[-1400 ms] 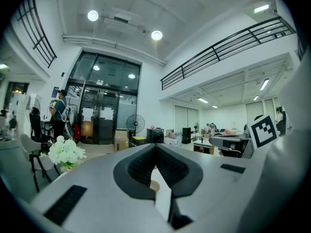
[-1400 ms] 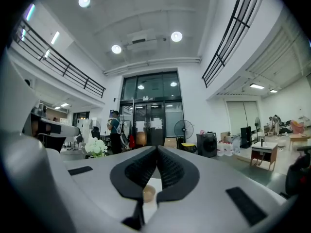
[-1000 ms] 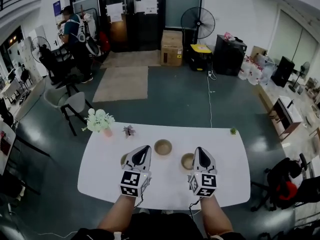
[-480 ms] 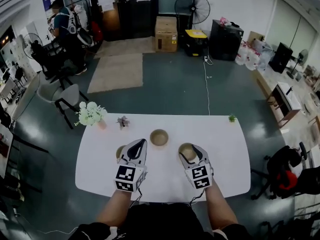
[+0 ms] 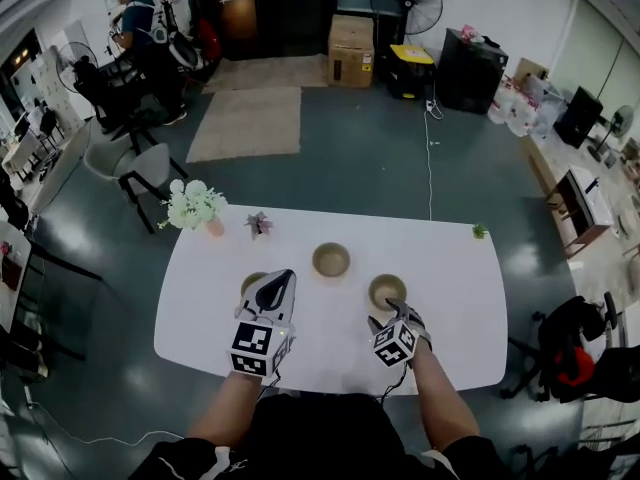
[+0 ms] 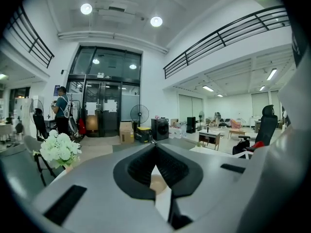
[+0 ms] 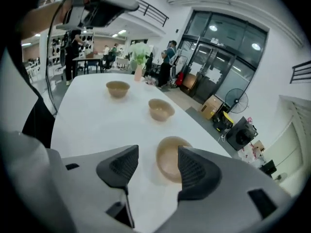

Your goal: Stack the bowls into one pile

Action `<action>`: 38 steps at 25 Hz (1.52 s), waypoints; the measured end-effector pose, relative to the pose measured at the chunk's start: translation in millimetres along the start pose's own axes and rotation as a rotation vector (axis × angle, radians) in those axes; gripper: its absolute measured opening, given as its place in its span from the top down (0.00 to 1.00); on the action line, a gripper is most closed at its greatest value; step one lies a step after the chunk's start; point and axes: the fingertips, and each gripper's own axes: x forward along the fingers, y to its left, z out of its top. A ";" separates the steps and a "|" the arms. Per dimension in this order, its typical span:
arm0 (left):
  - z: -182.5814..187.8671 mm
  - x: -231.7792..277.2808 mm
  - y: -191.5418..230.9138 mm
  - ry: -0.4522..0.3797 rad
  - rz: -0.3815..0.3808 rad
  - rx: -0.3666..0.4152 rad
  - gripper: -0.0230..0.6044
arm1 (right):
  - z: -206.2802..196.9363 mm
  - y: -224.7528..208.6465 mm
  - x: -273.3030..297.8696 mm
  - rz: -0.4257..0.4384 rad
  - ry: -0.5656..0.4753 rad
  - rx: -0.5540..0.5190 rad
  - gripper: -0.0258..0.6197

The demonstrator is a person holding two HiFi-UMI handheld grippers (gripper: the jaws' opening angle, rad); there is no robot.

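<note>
Three tan bowls stand apart on the white table (image 5: 455, 313): a left bowl (image 5: 251, 282), a middle bowl (image 5: 331, 260) and a right bowl (image 5: 387, 290). My right gripper (image 5: 398, 310) points down at the right bowl's near rim. In the right gripper view its jaws (image 7: 156, 152) are opening, with the right bowl (image 7: 169, 160) just beyond them and the pads (image 7: 194, 171) not pressing on it. The middle bowl (image 7: 161, 109) and left bowl (image 7: 118, 88) lie farther off. My left gripper (image 5: 284, 279) is shut and empty beside the left bowl, its tips (image 6: 155, 147) meeting.
A white flower bunch in a pink vase (image 5: 195, 206) and a small dark plant (image 5: 258, 225) stand at the table's far left. A tiny green plant (image 5: 480, 231) sits at the far right corner. A grey chair (image 5: 135, 168) stands off the left side.
My right gripper came down towards the right bowl, rolled over, and its jaws went from shut to wide apart. The left gripper sank a little.
</note>
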 end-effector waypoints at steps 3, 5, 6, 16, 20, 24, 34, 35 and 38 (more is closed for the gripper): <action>-4.8 -1.4 7.2 0.008 0.012 0.000 0.95 | -18.1 0.1 18.4 -0.010 0.074 -0.051 0.56; -8.0 -1.8 12.7 0.014 0.023 -0.004 0.95 | -27.5 -2.3 29.0 -0.020 0.115 -0.071 0.56; -9.5 -1.8 15.6 0.018 0.027 -0.005 0.95 | -32.1 -3.6 34.2 -0.026 0.134 -0.081 0.57; -19.5 -1.7 29.0 0.044 0.043 -0.014 0.95 | -52.4 -12.3 54.7 -0.090 0.229 -0.266 0.85; -21.1 -4.1 33.8 0.047 0.050 -0.019 0.95 | -47.8 -12.8 52.9 -0.093 0.224 -0.272 0.91; -20.4 -6.8 40.5 0.041 0.057 -0.022 0.95 | -36.6 -15.8 46.2 -0.109 0.201 -0.279 0.91; -22.6 -27.5 64.3 0.021 0.090 -0.038 0.95 | 65.2 -29.2 38.0 -0.149 0.015 -0.324 0.92; -23.7 -31.5 68.3 0.021 0.100 -0.041 0.95 | 76.3 -26.6 40.6 -0.142 -0.001 -0.330 0.92; -27.9 -43.9 81.9 0.018 0.134 -0.050 0.95 | 105.6 -16.1 52.7 -0.125 -0.034 -0.363 0.92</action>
